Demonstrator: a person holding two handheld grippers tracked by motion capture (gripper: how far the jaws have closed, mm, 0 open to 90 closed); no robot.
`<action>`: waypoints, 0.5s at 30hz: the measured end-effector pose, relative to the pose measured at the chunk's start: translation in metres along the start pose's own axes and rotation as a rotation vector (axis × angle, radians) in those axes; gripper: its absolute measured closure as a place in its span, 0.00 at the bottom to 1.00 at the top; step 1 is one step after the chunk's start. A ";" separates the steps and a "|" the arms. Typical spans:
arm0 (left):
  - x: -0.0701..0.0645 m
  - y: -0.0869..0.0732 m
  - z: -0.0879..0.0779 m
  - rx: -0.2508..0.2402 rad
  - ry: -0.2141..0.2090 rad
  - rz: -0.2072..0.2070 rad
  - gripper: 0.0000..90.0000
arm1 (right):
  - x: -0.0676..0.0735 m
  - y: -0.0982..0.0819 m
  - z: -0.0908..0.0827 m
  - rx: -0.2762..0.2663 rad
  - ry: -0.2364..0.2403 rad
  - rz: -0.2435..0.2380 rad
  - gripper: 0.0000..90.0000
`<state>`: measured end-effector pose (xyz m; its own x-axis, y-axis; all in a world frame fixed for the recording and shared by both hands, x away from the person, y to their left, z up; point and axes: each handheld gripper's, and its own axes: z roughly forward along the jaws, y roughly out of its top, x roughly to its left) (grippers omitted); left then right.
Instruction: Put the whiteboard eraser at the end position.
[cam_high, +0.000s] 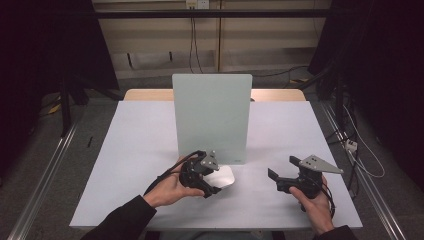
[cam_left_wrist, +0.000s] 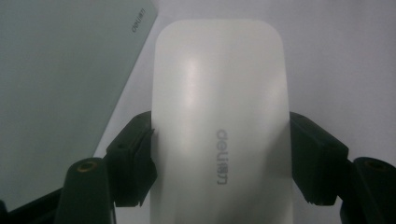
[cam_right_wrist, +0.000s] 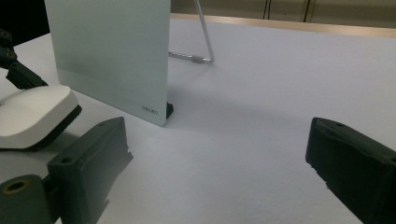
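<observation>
Left gripper pinches the white eraser at lower centre of the high view, before the standing board. Right gripper spread, empty. Recommended: keep eraser flat, pressure even, clear of board's foot.

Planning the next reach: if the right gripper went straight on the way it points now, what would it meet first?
Probably nothing soon: between the right gripper's open jaws lies bare table. The upright board and the wire stand behind it sit left of that line, though depth is unclear.
</observation>
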<state>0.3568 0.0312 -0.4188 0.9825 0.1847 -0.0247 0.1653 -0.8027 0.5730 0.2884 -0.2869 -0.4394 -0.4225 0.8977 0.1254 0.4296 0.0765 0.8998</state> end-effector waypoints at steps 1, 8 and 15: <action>0.000 0.001 0.002 0.015 -0.007 0.002 0.35 | 0.000 0.000 0.000 -0.001 0.000 0.000 0.06; 0.001 0.002 0.013 0.053 -0.026 -0.006 0.35 | 0.000 0.000 0.000 -0.001 0.001 0.000 0.06; -0.001 0.002 0.021 0.071 -0.005 -0.009 0.34 | 0.000 0.000 0.000 0.000 0.005 0.001 0.06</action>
<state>0.3583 0.0179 -0.4352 0.9812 0.1898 -0.0338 0.1800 -0.8390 0.5134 0.2884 -0.2870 -0.4394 -0.4259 0.8957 0.1281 0.4297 0.0757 0.8998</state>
